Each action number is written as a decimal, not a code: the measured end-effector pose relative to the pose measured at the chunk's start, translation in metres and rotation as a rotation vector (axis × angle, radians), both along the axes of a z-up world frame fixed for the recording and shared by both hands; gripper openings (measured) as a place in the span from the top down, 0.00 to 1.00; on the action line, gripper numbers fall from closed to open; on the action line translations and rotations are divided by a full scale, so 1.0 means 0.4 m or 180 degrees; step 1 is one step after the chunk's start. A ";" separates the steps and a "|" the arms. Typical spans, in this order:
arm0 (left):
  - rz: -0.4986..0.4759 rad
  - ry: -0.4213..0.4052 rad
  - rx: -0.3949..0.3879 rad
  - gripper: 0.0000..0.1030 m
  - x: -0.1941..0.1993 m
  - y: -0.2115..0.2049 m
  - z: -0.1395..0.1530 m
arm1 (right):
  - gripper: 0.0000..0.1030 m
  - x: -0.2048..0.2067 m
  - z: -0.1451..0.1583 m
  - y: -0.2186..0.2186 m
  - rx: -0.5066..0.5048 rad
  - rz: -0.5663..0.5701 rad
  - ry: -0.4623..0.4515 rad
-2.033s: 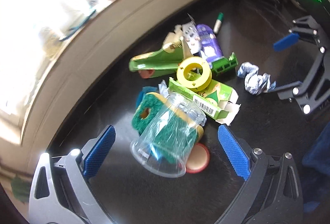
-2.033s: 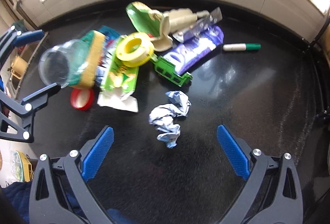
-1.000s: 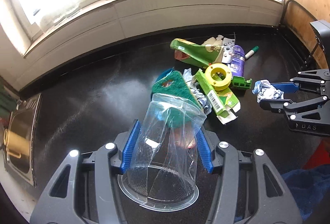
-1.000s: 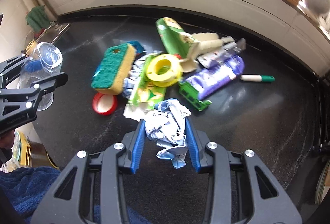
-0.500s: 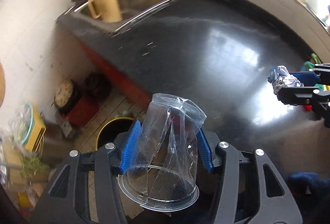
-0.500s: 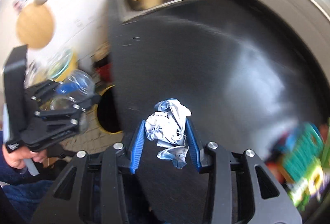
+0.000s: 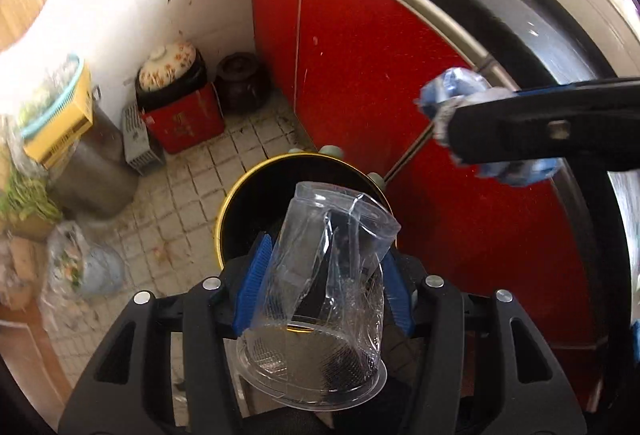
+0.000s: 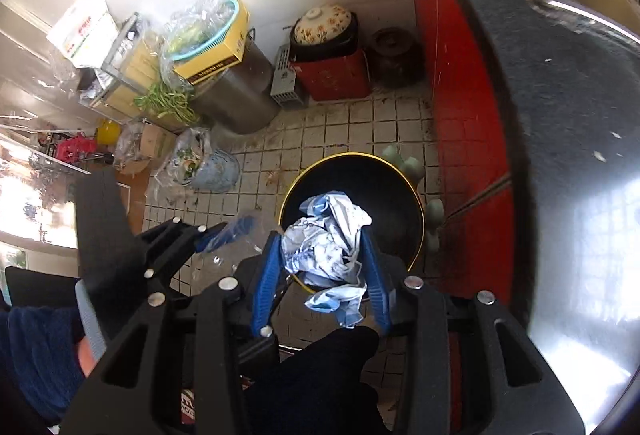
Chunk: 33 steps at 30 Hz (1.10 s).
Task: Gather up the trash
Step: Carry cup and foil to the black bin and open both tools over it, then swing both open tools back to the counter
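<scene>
A crushed clear plastic cup (image 7: 320,275) sits squeezed between the blue pads of my left gripper (image 7: 324,259), which is shut on it. It hangs above a black bin with a yellow rim (image 7: 240,195) on the tiled floor. My right gripper (image 8: 320,243) is shut on a crumpled blue-and-white paper wad (image 8: 332,231), held over the same bin (image 8: 400,191). In the left wrist view the right gripper (image 7: 520,131) reaches in from the right with the paper wad (image 7: 452,95). The right wrist view shows the left gripper (image 8: 216,235) just left of the bin.
Red cabinet doors (image 7: 380,95) under the black countertop edge (image 8: 520,95) stand right beside the bin. On the floor behind are a flowered-lid pot on a red box (image 8: 328,47), a dark jar (image 8: 392,51), a steel pot (image 8: 240,95) and bags of vegetables (image 8: 192,159).
Both grippers swung off the countertop and down over the floor bin, rolling as they went, still holding the cup and the paper. The trash pile has left both views.
</scene>
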<state>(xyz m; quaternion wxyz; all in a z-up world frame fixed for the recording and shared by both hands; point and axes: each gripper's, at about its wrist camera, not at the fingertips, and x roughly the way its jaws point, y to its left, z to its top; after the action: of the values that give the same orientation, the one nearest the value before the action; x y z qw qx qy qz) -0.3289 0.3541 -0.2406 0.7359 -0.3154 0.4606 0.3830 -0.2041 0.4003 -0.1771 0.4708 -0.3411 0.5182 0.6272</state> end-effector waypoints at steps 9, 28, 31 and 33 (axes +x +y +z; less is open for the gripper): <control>0.0002 0.0028 -0.0046 0.32 -0.039 0.031 -0.045 | 0.42 0.012 -0.073 0.041 -0.0151 0.0045 -0.0016; -0.1229 -0.0008 0.0576 0.06 0.282 -0.182 0.351 | 0.08 0.411 0.382 -0.560 0.0545 -0.1644 -0.0802; -0.1908 -0.0251 0.0577 0.06 0.441 -0.293 0.411 | 0.08 0.528 0.400 -0.793 0.0406 -0.2453 -0.1001; -0.2369 -0.0364 0.0552 0.06 0.539 -0.374 0.441 | 0.08 0.575 0.407 -0.946 0.0351 -0.2979 -0.1050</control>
<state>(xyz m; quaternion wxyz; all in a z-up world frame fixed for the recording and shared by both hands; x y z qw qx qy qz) -0.1133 0.2045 -0.0643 0.8731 -0.0842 0.4677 0.1090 0.0260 0.0217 -0.0142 0.7949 -0.1413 0.5003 0.3129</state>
